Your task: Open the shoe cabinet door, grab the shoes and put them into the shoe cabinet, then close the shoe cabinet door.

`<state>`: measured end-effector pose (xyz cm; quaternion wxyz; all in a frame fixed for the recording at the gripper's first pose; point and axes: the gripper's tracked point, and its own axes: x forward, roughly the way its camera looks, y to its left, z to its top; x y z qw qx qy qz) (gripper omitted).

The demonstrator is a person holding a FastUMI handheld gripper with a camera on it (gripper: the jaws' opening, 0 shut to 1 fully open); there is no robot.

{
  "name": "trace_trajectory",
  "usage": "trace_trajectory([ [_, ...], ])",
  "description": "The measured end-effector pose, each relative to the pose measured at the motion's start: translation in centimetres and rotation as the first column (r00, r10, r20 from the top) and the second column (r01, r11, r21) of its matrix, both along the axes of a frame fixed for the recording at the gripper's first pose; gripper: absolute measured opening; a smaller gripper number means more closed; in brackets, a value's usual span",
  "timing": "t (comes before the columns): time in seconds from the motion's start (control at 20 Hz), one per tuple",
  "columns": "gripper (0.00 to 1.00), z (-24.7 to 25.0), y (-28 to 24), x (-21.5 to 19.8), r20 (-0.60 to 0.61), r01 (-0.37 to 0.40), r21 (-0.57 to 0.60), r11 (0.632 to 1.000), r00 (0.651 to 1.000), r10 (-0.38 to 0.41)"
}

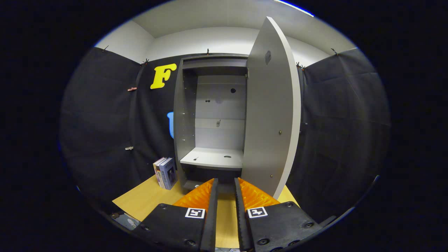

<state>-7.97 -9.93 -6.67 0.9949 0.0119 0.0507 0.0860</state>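
The tall grey wooden shoe cabinet stands far ahead on the light wooden table, and its big grey door hangs wide open on the right side, showing a flat grey shelf inside with nothing on it. A few upright books stand on the table just left of the cabinet. The gripper is near, its two fingers close together with only a thin gap and nothing held between them, pointing at the bottom of the cabinet.
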Motion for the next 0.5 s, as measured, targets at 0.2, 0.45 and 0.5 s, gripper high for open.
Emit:
trace_trajectory([
  [0.2,0.29,-4.8,3.0,0.2,-0.119,-0.063,0.008,0.998,0.991,0.063],
  [0.45,0.3,-13.4,7.2,1.3,-0.315,-0.112,0.01,0.994,0.943,0.109],
  [0.5,0.3,-15.0,8.0,1.3,-0.354,-0.123,0.007,0.992,0.928,0.117],
])
